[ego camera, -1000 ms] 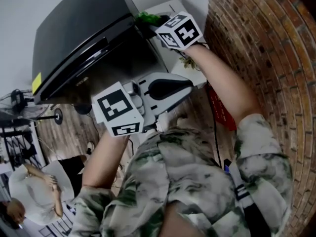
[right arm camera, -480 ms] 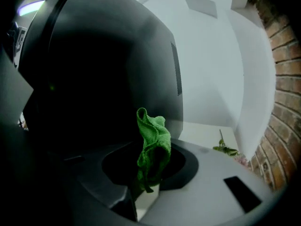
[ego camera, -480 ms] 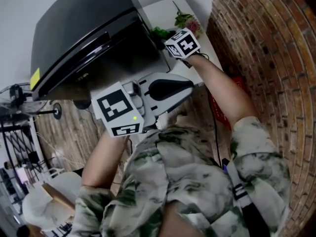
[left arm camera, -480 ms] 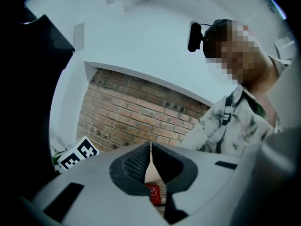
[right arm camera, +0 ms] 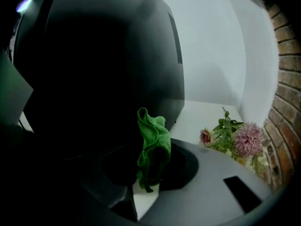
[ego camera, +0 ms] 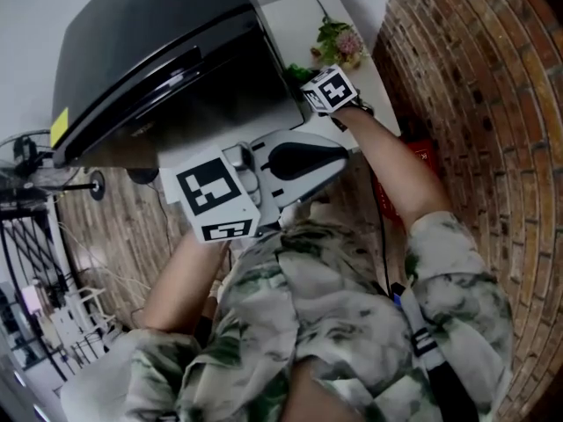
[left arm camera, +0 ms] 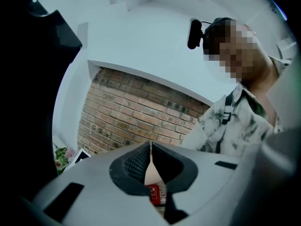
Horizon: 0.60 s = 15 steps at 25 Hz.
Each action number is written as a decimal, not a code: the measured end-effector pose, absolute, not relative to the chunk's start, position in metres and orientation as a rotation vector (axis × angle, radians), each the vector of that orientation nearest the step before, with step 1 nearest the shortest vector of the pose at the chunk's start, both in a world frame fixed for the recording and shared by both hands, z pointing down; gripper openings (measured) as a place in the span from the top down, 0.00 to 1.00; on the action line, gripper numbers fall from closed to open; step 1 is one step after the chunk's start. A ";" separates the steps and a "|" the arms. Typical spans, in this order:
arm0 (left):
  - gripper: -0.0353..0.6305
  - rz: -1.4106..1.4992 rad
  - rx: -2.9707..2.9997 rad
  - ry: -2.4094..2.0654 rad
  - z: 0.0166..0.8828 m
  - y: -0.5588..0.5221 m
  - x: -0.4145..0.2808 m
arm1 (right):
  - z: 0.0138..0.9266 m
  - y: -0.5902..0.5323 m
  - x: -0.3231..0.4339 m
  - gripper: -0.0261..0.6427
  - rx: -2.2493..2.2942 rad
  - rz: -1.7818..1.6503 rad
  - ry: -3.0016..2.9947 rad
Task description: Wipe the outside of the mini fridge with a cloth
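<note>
The black mini fridge [ego camera: 149, 51] fills the upper left of the head view and stands on a white top [ego camera: 295, 16]. My right gripper [ego camera: 306, 77] is at the fridge's right side wall, shut on a crumpled green cloth [ego camera: 296, 72]. In the right gripper view the cloth [right arm camera: 153, 142] sticks up out of the closed jaws, right beside the dark fridge wall [right arm camera: 108, 65]. My left gripper [ego camera: 339, 154] is held near my chest, away from the fridge. Its fingers [left arm camera: 137, 161] are pressed together with nothing between them.
Artificial flowers [ego camera: 339, 42] lie on the white top just behind the right gripper, and they show as flowers [right arm camera: 237, 140] at the right of its own view. A brick wall [ego camera: 475, 69] runs down the right. A red object [ego camera: 424, 161] lies low by the wall. A fan [ego camera: 31, 161] stands at the left.
My right gripper has carried the cloth downward along the fridge's side wall, farther from my head. The left gripper has stayed put. A person at the lower left has gone out of view.
</note>
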<state>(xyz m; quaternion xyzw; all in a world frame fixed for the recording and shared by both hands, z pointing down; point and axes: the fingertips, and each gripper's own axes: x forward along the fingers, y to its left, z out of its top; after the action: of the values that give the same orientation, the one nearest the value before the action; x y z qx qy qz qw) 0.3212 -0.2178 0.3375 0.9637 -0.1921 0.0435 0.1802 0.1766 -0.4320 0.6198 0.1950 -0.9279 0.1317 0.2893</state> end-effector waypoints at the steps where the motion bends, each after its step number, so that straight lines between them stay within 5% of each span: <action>1: 0.91 0.122 2.722 -0.546 0.338 -0.218 0.321 | 0.622 -0.430 0.178 0.82 0.515 0.360 -2.470; 15: 0.90 0.087 2.724 -0.603 0.332 -0.207 0.302 | 0.570 -0.417 0.200 0.82 0.545 0.398 -2.530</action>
<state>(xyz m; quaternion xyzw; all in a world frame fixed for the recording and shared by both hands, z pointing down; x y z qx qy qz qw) 0.3020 -0.2066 0.3321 0.9610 -0.2126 0.0306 0.1745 0.2005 -0.4169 0.5696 0.2012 -0.9333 0.1468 0.2585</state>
